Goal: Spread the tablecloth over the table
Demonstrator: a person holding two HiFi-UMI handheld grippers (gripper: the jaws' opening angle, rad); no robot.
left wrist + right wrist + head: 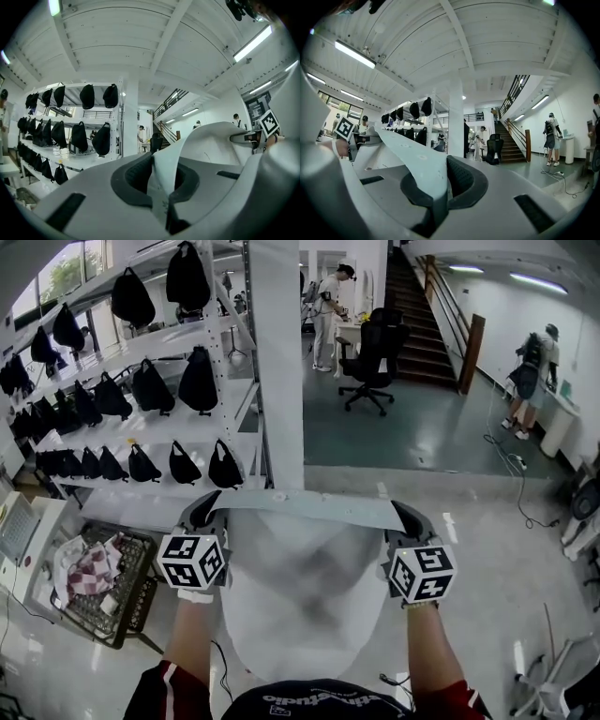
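The left tool (pixel 161 183) is clamped nearly shut, its dark pads pinching a fold of the white cloth (pixel 206 140). The right tool (pixel 442 187) is closed the same way on the opposite end of that top edge. Both point level, held up side by side and apart in front of the person.

Between them the cloth's edge runs taut as a straight band, and the rest hangs down in a loose sheet towards the person's body, off the floor (pixel 487 549). Beyond it are a pillar (pixel 279 381) and a rack (pixel 169 435) of black bags (pixel 197 381).

No worktop shows in any view; it may be hidden behind the hanging sheet. I judge the task is at an early stage: the cloth is gripped and lifted open, but carrying it over the worktop, laying it down and letting go are all left.
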